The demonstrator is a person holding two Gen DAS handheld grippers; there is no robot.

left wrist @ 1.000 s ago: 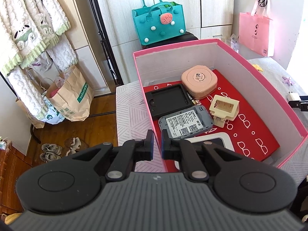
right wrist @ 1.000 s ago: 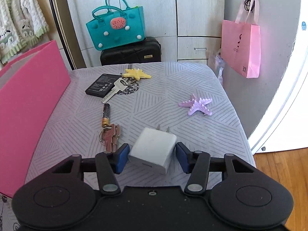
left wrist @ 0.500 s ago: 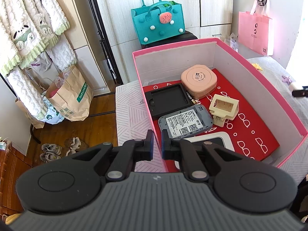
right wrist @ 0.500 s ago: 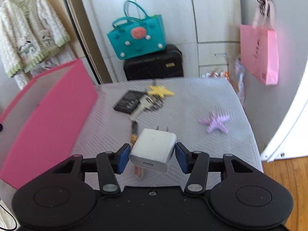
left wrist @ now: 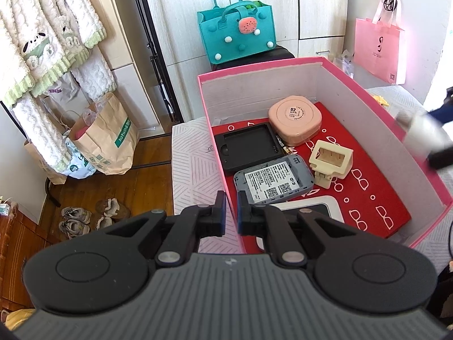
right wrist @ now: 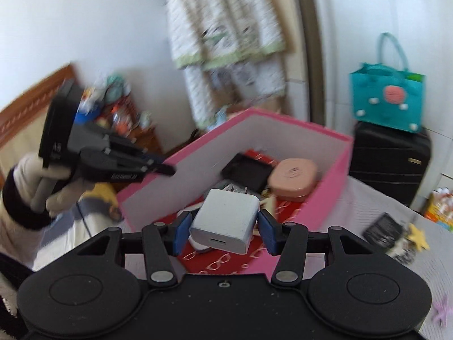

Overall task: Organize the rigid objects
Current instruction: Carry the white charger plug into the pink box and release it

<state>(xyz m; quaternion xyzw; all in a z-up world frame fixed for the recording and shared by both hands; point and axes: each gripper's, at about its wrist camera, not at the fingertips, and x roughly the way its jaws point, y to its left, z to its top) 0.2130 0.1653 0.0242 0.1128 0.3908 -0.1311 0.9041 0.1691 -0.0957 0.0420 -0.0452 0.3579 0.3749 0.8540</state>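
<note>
The pink box stands open on the patterned table, with a pink round case, a black tray, a grey labelled device and a cream plastic holder inside. My left gripper is shut on the box's near left wall. It also shows in the right wrist view as the left gripper at the rim, held by a gloved hand. My right gripper is shut on a white charger, prongs forward, above the pink box near its right wall. The charger is a blur in the left wrist view.
A black battery and a yellow starfish lie on the table right of the box, a purple starfish nearer. A teal bag sits on a black suitcase behind. A pink bag hangs on the wall.
My right gripper lifted the white charger off the table and swung it left, rolling, until it hangs over the pink box. The left gripper kept its place on the box wall.
</note>
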